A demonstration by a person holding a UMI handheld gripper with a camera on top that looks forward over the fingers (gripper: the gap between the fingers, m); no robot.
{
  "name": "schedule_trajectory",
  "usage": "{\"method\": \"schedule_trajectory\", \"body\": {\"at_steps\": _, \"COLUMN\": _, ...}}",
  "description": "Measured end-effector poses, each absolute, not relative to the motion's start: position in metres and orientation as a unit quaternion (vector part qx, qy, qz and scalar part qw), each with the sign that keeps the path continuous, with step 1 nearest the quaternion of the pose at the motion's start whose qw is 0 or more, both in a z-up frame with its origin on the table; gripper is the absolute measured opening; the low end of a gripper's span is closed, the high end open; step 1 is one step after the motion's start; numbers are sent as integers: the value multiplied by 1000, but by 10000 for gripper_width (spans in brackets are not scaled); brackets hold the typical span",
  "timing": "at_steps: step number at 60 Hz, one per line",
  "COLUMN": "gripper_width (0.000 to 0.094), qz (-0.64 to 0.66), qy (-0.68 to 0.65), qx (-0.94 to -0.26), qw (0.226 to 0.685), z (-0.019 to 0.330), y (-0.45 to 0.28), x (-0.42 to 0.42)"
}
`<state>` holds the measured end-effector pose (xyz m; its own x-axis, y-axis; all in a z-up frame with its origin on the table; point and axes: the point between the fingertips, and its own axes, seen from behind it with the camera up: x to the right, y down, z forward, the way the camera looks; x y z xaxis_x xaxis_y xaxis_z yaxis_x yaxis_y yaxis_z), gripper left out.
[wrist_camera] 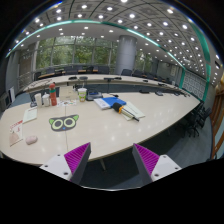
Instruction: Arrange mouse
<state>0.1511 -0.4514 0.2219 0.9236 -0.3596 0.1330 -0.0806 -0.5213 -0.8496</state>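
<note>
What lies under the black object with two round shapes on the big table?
The black object lies on the pale table; whatever it covers is hidden. The open tongs hover nearer, holding nothing.

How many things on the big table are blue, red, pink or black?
Blue: 1, the flat blue thing
Red: 1, the red bottle
Pink: 1, the small pink thing
Black: 1, the black thing with two pale rings
Total: 4
The gripper is open, with nothing between its fingers.
</note>
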Motion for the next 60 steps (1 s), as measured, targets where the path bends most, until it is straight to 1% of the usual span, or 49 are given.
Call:
{"method": "schedule_trajectory", "body": {"at_steps": 5, "gripper_width": 854, "qz": -145, "qy": 125, "qx": -863, "qw": 468, "z": 215, "y": -450, "x": 144}}
{"method": "schedule_trajectory", "body": {"at_steps": 9, "gripper_width": 856, "qz": -141, "qy": 123, "qx": -868, "qw": 460, "z": 196, "y": -444, "x": 123}}
{"method": "schedule_trajectory", "body": {"at_steps": 11, "gripper_width": 857, "qz": -137, "qy": 118, "qx": -871, "qw": 457, "z": 192, "y": -446, "x": 122}}
{"method": "schedule_trajectory", "body": {"at_steps": 17, "gripper_width": 856, "qz": -130, "qy": 101, "qx": -880, "qw": 445, "z": 161, "y": -443, "x": 89}}
{"method": "schedule_trajectory", "body": {"at_steps": 25, "gripper_width": 849, "qz": -110, "qy": 82, "qx": -891, "qw": 432, "z": 118, "y": -435, "x": 17}}
{"method": "schedule_trajectory", "body": {"at_steps": 29, "gripper_width": 850, "qz": -92, "qy": 75, "qx": -896, "qw": 429, "z": 93, "y": -420, "x": -29}}
{"method": "schedule_trajectory", "body": {"at_steps": 32, "gripper_width": 852, "qz": -77, "qy": 68, "qx": -896, "qw": 431, "z": 83, "y": -412, "x": -64}}
{"method": "schedule_trajectory", "body": {"at_steps": 38, "gripper_width": 852, "qz": -41, "qy": 58, "qx": -897, "qw": 436, "z": 54, "y": -381, "x": -135}}
{"method": "schedule_trajectory", "body": {"at_steps": 44, "gripper_width": 850, "qz": -7, "qy": 51, "qx": -901, "qw": 431, "z": 31, "y": -351, "x": -199}}
{"method": "schedule_trajectory", "body": {"at_steps": 53, "gripper_width": 850, "qz": 25, "qy": 38, "qx": -896, "qw": 442, "z": 15, "y": -291, "x": -270}}
{"method": "schedule_trajectory", "body": {"at_steps": 60, "gripper_width": 847, "qz": 35, "qy": 28, "qx": -895, "qw": 444, "z": 4, "y": -250, "x": -303}}
